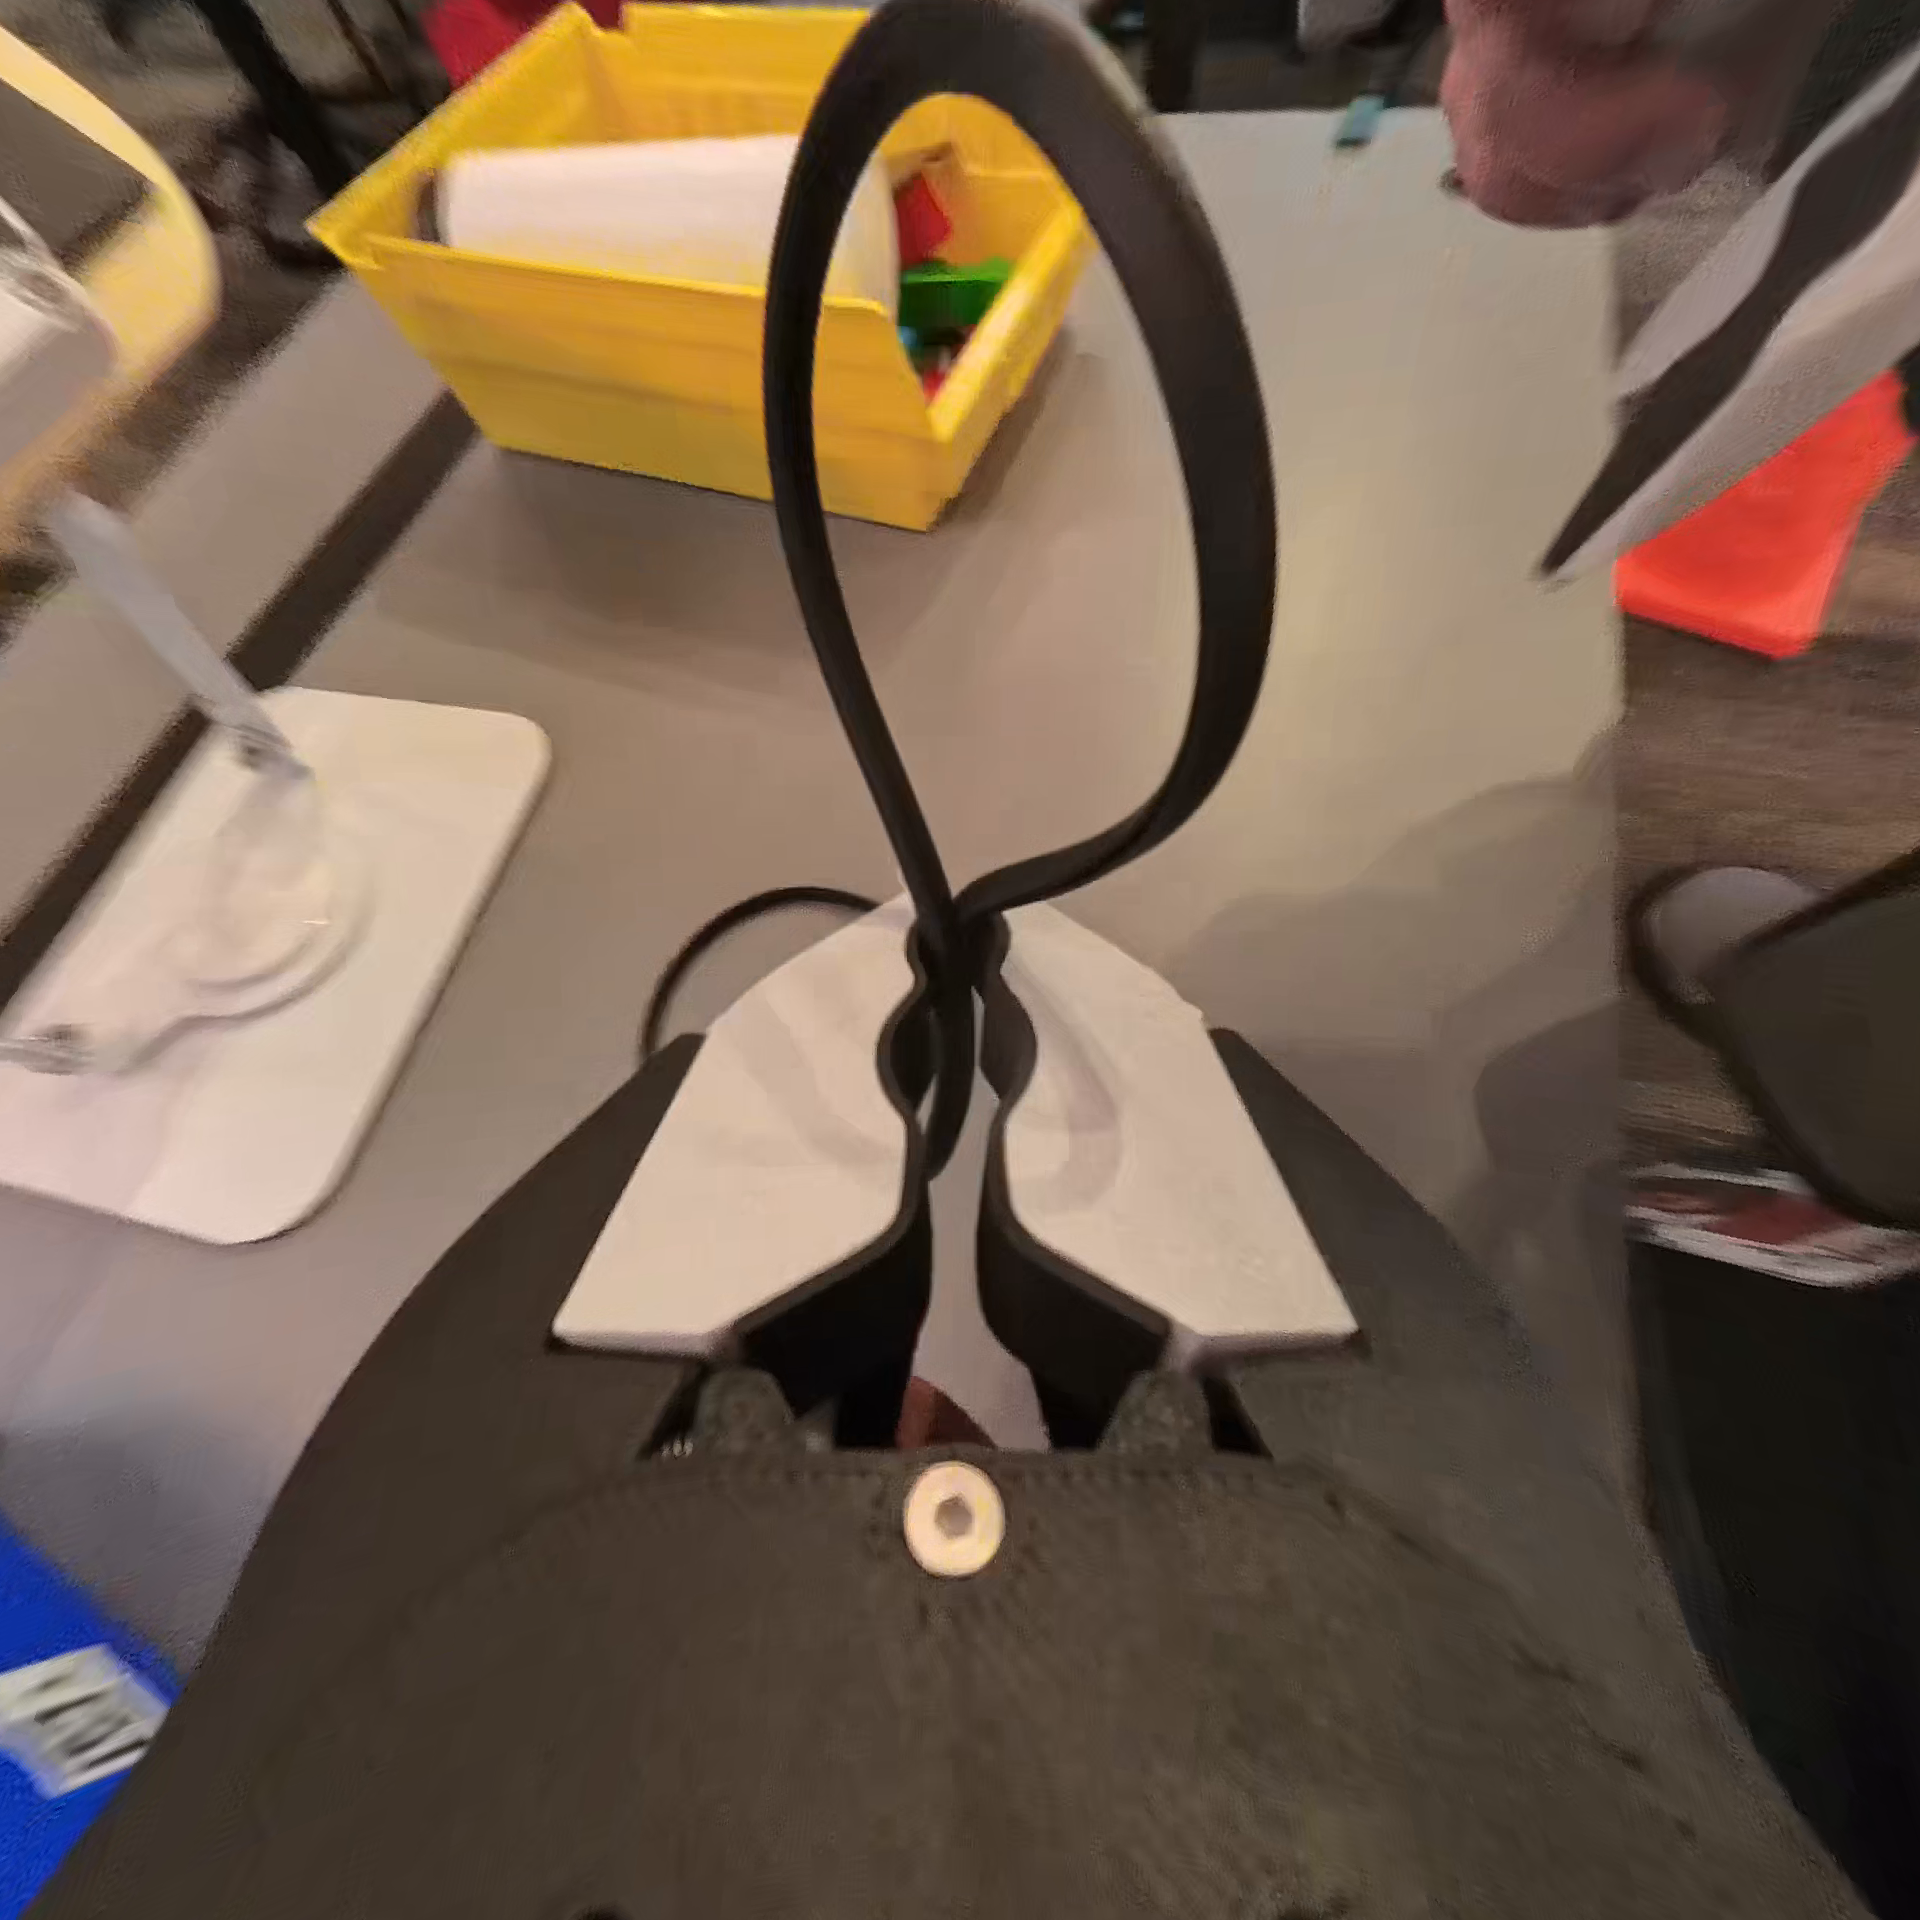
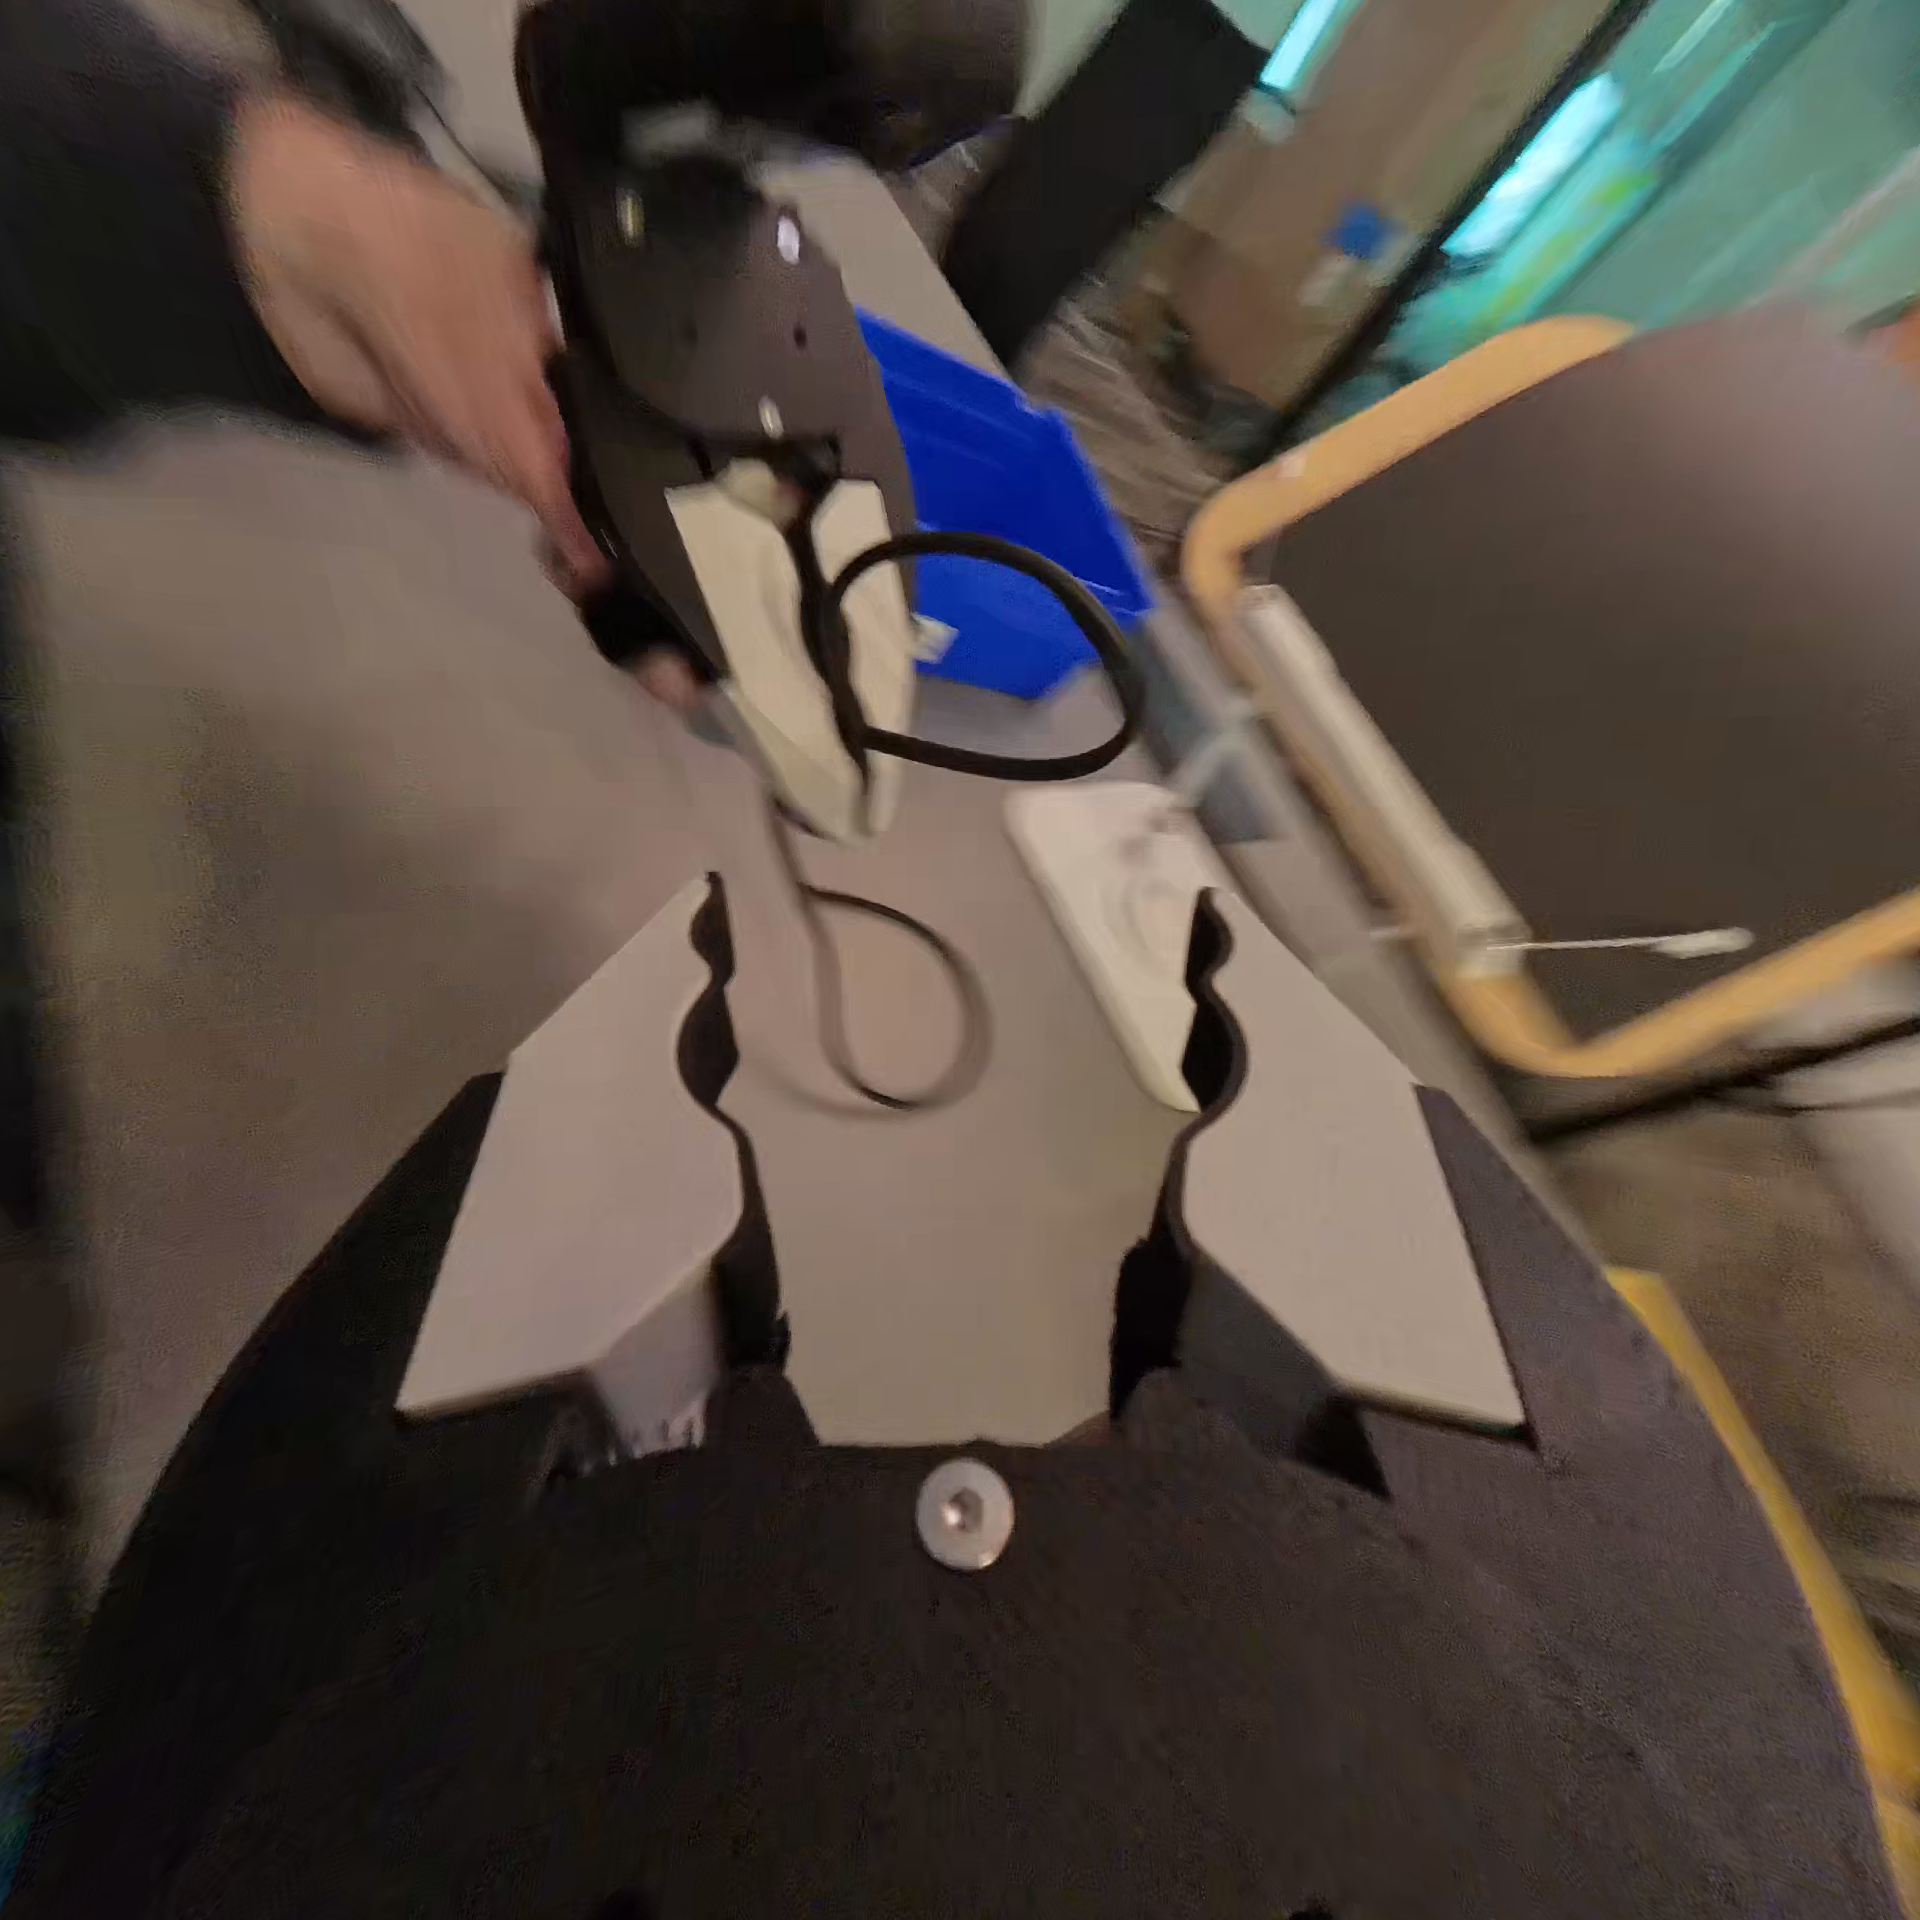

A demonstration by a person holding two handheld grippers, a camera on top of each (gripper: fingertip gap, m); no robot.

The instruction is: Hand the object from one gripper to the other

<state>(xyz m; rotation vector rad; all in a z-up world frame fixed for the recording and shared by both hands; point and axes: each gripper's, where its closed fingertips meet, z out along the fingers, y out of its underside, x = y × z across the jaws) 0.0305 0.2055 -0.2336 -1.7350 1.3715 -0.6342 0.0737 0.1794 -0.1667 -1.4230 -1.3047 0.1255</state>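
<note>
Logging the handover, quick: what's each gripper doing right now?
Left gripper: closed on the black band.
Right gripper: open, holding nothing.

- Soft, even indoor light, dim in the corners.
- Motion blur smears both views, worst at the edges.
- Wide-angle bending warps the counter.

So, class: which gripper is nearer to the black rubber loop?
Left. The left gripper is shut on the black loop; the right gripper is open and apart from it, empty.
</note>
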